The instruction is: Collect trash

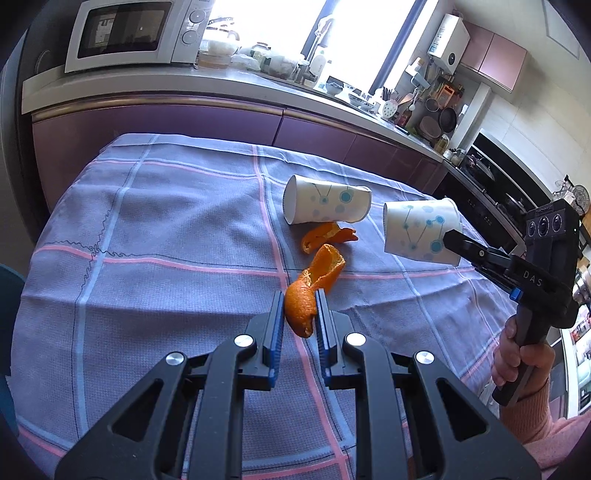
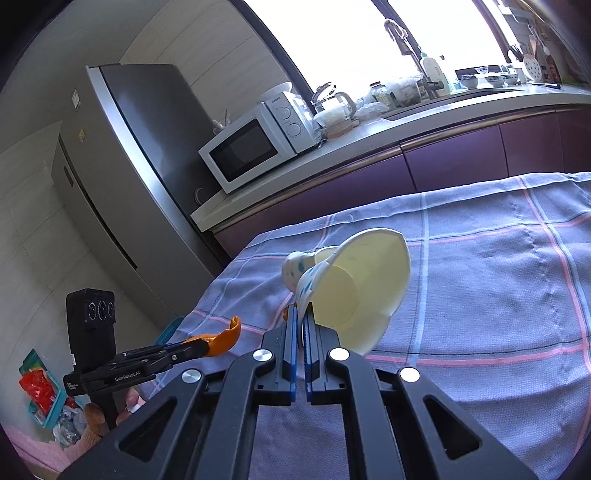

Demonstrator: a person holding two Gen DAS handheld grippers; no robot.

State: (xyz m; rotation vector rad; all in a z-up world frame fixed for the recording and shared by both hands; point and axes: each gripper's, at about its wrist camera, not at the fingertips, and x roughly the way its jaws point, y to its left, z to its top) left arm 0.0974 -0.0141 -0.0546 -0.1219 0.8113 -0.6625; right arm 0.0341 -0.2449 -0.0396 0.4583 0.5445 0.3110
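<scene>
My left gripper (image 1: 300,306) is shut on a curled orange peel (image 1: 308,295) and holds it just above the checked tablecloth (image 1: 155,236). A second orange peel (image 1: 327,236) lies on the cloth past it. A white paper cup with blue dots (image 1: 327,201) lies on its side behind that peel. My right gripper (image 2: 301,317) is shut on the rim of another paper cup (image 2: 354,291) and holds it lifted and tilted; this cup also shows in the left wrist view (image 1: 421,230). The left gripper with its peel (image 2: 221,338) shows in the right wrist view.
A purple kitchen counter (image 1: 221,118) with a microwave (image 1: 136,31) runs behind the table. A fridge (image 2: 122,177) stands at the left. A teal bin with trash (image 2: 44,391) sits on the floor left of the table. A stove (image 1: 491,184) is at the right.
</scene>
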